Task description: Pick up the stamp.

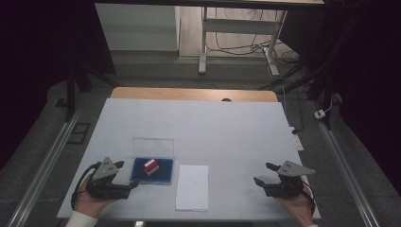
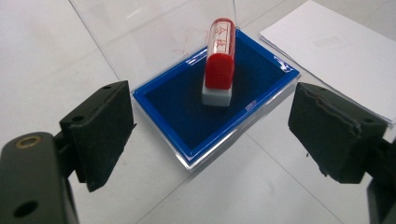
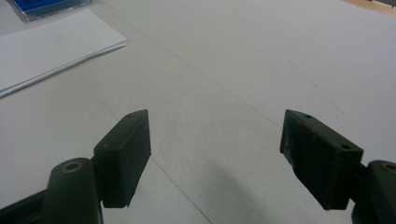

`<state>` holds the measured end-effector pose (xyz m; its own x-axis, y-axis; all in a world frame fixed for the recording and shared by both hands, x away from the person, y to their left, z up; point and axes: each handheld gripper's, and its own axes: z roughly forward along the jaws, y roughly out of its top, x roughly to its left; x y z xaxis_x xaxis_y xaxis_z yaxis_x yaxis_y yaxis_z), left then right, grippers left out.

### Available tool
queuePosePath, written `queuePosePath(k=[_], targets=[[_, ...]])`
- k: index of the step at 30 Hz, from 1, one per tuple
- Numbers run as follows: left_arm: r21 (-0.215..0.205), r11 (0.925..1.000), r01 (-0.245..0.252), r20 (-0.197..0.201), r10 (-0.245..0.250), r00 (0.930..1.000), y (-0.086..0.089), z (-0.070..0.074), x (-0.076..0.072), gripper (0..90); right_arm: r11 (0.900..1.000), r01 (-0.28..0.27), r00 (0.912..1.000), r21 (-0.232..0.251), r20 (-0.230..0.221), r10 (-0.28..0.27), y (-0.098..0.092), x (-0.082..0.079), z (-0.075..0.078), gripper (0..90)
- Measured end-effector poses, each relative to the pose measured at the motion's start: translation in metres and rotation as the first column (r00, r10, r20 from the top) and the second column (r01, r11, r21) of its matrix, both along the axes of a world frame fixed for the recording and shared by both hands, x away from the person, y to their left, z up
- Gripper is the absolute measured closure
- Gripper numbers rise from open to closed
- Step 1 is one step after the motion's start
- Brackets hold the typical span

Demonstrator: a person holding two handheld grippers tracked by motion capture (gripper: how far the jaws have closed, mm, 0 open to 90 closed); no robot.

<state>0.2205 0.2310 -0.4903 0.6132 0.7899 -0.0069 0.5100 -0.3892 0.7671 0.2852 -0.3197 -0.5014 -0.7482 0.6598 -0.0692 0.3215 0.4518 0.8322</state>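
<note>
The left gripper (image 1: 124,175) hovers with fingers spread just beside the blue ink pad in its clear plastic case (image 2: 196,109), near the white surface's (image 1: 227,127) front edge; a red-capped stamp (image 2: 219,65) apparently stands on it. The right gripper (image 1: 263,174), fingers spread, has open room around it, well apart from the white paper sheet (image 1: 192,187).

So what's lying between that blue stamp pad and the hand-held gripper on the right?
A white paper sheet, then bare table, in the high view.

Red stamp (image 2: 219,63) upright on blue ink pad (image 2: 187,112)
</note>
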Motion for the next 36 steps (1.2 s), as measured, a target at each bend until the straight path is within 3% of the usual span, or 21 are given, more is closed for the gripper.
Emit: queuePosePath(k=[12, 27, 30, 36], targets=[[0.003, 0.9993, 0.037, 0.006, -0.037, 0.9993, 0.001, 0.017, 0.013, 16.3, 1.000, 0.001, 1.0000, -0.019, -0.008, -0.001, 0.002, 0.000, -0.004, 24.7], [0.026, 0.9937, 0.109, -0.043, -0.108, 0.9932, -0.012, 0.026, 0.039, 19.2, 1.000, 0.008, 0.9996, -0.016, -0.027, -0.009, 0.004, 0.002, -0.006, 24.6], [0.051, 0.9878, 0.148, -0.067, -0.144, 0.9873, -0.019, 0.026, 0.047, 20.8, 0.999, 0.016, 0.9996, -0.028, -0.023, -0.017, 0.005, 0.002, -0.007, 24.5], [0.080, 0.9829, 0.166, -0.103, -0.157, 0.9822, -0.033, 0.025, 0.055, 22.9, 1.000, 0.011, 0.9994, -0.025, -0.033, -0.012, 0.004, 0.002, -0.009, 24.6]])
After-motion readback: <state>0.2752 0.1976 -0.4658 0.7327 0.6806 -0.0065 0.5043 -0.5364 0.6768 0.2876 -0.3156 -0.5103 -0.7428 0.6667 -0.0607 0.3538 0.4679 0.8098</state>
